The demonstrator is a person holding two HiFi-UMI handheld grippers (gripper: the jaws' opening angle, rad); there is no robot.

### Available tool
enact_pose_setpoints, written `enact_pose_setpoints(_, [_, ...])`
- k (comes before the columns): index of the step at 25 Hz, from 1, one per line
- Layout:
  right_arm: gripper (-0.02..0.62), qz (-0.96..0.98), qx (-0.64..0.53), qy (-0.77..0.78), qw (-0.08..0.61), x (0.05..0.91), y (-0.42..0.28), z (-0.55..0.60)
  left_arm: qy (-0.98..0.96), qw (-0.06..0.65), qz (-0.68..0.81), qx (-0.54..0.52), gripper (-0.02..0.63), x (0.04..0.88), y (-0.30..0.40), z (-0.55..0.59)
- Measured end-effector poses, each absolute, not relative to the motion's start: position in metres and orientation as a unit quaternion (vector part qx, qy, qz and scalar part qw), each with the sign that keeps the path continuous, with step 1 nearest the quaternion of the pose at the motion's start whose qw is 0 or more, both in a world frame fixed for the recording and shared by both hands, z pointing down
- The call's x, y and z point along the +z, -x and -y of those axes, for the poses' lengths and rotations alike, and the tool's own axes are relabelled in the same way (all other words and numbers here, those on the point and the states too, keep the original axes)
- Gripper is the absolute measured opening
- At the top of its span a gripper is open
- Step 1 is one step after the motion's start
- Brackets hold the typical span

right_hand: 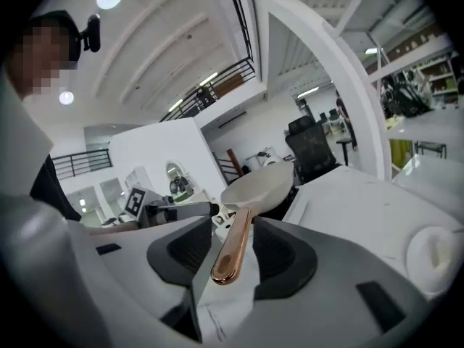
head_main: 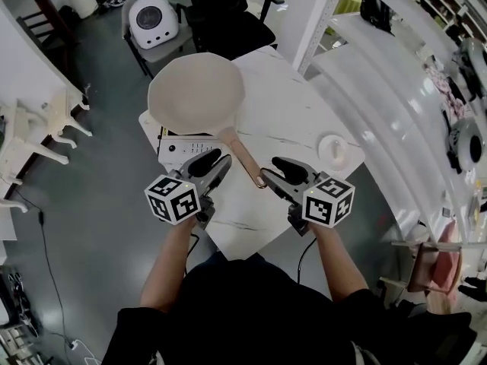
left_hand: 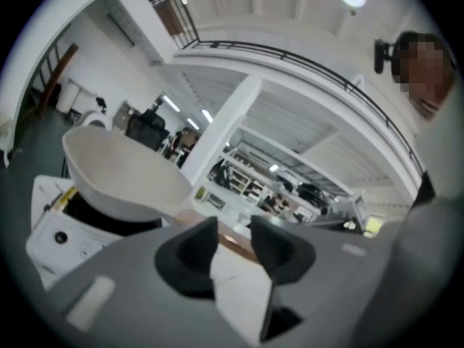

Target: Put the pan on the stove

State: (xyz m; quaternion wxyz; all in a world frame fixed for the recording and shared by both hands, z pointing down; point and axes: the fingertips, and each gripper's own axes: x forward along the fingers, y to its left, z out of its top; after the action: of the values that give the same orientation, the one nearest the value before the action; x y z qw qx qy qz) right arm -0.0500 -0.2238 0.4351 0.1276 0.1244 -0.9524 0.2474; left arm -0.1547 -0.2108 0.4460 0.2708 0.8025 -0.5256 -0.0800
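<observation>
We note the white marble table (head_main: pixel 304 120) in the middle of the head view. The stove (head_main: pixel 183 149), a white unit with a dark top, stands at the table's left edge. The pan (head_main: pixel 195 90), cream inside, sits on the stove and covers most of its top.

The person holds both claws low over the near part of the table, one on each side of the pan's copper handle (head_main: pixel 245 158), which runs back from the pan toward the person.

- Left claw (left_hand: pixel 232 230): the jaws are partly spread, with nothing between the pads. The handle shows beyond the gap, just past the tips.
- Right claw (right_hand: pixel 232 230): the jaws are spread wide. The handle's rounded end appears in the gap between them, clear of both pads — no pinch.

A small round white item (head_main: pixel 332 147) lies on the table to the right, well apart from the pan.
</observation>
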Motion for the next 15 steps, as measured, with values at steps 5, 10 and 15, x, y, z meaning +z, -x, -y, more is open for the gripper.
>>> enact_pose_setpoints(5, [0.097,0.957,0.161,-0.22,0.099,0.408,0.035,0.22,-0.813,0.179,0.554,-0.019,0.078,0.419,0.147,0.2])
enact_pose_setpoints(10, [0.048,0.942,0.103,-0.314,0.06,0.384,0.017,0.214,-0.808,0.113,0.578,0.018,0.042,0.395,0.139,0.19])
enact_pose_setpoints(15, [0.032,0.917,0.054,-0.393,0.035,0.368,-0.003,0.205,-0.79,0.09,0.605,0.034,0.009,0.388,0.136,0.178])
